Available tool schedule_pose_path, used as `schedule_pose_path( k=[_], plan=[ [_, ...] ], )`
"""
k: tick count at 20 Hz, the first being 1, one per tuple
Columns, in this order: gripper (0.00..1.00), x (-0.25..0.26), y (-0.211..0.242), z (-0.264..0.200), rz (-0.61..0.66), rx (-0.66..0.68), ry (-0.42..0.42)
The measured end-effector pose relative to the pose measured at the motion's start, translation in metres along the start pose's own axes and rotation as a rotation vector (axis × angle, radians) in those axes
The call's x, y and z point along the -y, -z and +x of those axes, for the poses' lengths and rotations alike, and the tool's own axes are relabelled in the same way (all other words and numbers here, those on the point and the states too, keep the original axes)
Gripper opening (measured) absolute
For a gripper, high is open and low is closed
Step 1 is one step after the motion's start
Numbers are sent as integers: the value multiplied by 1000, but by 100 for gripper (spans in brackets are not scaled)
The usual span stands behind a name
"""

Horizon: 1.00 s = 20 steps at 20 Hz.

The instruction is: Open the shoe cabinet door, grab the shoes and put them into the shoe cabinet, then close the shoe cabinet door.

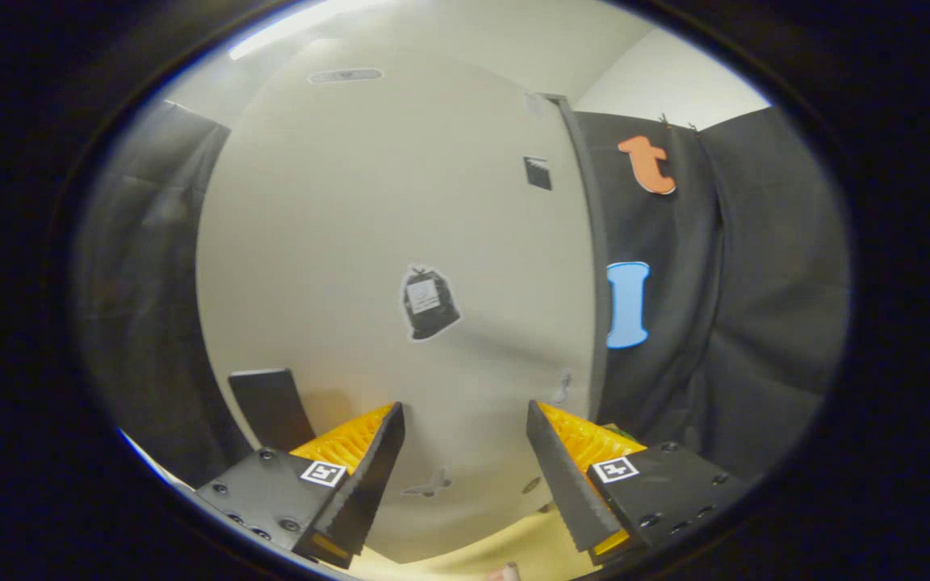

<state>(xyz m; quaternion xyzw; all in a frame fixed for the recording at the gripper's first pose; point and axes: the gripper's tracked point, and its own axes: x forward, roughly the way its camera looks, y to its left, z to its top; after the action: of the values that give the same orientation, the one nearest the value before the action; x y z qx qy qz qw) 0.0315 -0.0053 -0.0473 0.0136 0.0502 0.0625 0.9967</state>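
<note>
A strip of pale yellow floor [523, 542] is seen below and between the parted, empty fingers of the gripper [465, 406]. It is met there by the shoe cabinet door [368, 242].

You're looking at a shoe cabinet door [368, 242] that reads as smooth, matt painted board or laminate, no grain, just a soft sheen up top. The stickers [429, 303] on it look like flat paper or vinyl. Wall [756, 307] behind is matt cloth, creased and draped. Your gripper [465, 452], fingers spread with nothing between them, looks like hard plastic, ridged on the inner faces, with screwed-on matt plates.
</note>
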Motion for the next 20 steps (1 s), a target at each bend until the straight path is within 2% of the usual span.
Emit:
schedule_pose_path(
  k=[5, 11, 15, 20],
  plan=[
    [94, -36, 18, 39, 4, -44, -24],
    [94, -59, 15, 82, -19, -35, -42],
    [94, -64, 18, 88, -22, -24, -40],
    [94, -65, 16, 85, -46, -11, 15]
  ],
)
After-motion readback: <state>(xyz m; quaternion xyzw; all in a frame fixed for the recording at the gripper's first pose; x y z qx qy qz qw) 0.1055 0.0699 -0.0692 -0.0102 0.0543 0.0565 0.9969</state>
